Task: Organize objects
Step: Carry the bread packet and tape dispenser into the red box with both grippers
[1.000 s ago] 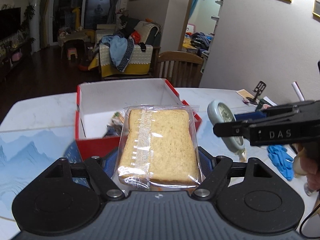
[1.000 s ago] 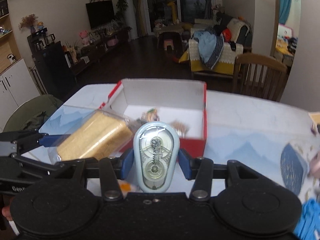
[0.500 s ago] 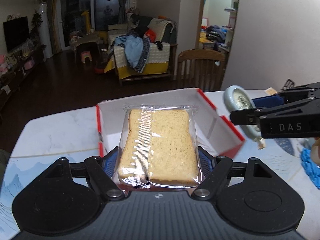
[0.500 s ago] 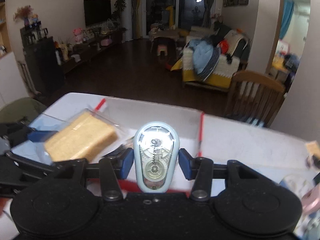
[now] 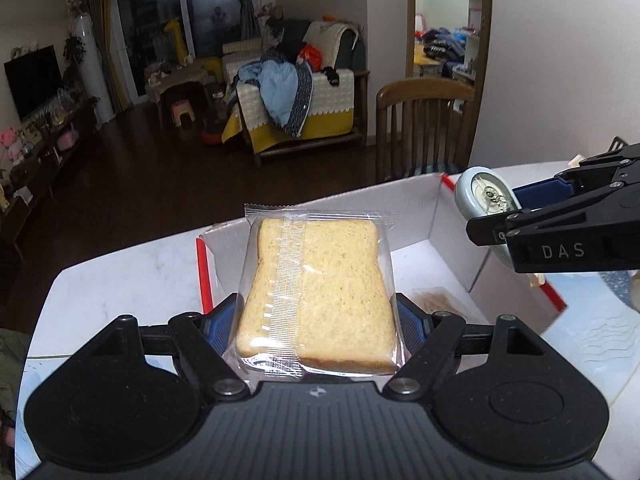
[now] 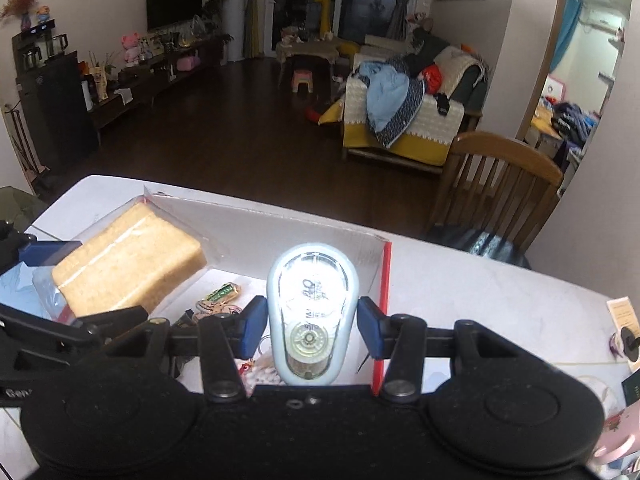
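Above the box (image 5: 448,240), bread (image 5: 320,296) lengthwise, pointing away.

"DAS" stands in pale letters on the right tongs (image 5: 516,216); "Gen" on the left tongs (image 6: 60,280).

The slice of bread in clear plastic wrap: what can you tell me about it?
The slice of bread in clear plastic wrap is pale golden, square with a domed top, sealed by a ribbed seam down its face. The left gripper clamps its lower sides between blue pads, holding it flat above the open red-and-white cardboard box.
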Demonstrator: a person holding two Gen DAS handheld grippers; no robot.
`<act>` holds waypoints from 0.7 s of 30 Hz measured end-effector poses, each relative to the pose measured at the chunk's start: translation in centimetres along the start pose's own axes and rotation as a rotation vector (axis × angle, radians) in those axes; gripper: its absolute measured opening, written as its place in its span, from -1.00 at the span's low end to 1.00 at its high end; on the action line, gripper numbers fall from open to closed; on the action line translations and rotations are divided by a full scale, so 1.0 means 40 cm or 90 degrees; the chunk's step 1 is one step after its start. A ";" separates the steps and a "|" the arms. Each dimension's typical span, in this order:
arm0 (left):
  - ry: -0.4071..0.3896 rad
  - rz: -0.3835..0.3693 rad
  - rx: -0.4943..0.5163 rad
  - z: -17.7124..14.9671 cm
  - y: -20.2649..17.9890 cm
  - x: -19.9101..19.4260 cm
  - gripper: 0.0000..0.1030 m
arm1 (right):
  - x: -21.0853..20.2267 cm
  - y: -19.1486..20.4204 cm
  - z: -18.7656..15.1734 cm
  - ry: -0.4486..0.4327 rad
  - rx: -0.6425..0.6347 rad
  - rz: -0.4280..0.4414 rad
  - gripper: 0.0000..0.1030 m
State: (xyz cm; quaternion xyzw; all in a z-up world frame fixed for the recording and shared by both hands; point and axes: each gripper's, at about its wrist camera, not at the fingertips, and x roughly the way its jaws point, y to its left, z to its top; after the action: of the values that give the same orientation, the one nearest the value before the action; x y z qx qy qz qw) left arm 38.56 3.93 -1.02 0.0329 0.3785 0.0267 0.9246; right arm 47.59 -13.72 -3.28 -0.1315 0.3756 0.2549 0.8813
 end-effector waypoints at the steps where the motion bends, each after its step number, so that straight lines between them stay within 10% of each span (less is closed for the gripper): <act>1: 0.007 0.004 -0.002 0.006 0.000 0.013 0.53 | 0.010 0.001 0.000 0.006 0.004 0.001 -0.07; 21: 0.135 0.008 -0.005 0.014 0.007 0.182 0.53 | 0.178 0.034 -0.027 0.151 0.040 0.017 -0.07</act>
State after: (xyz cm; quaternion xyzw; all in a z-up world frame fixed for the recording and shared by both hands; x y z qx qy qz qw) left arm 44.14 4.72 -5.69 0.0287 0.4738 0.0372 0.8794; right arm 50.38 -10.54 -9.25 -0.1281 0.4869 0.2375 0.8307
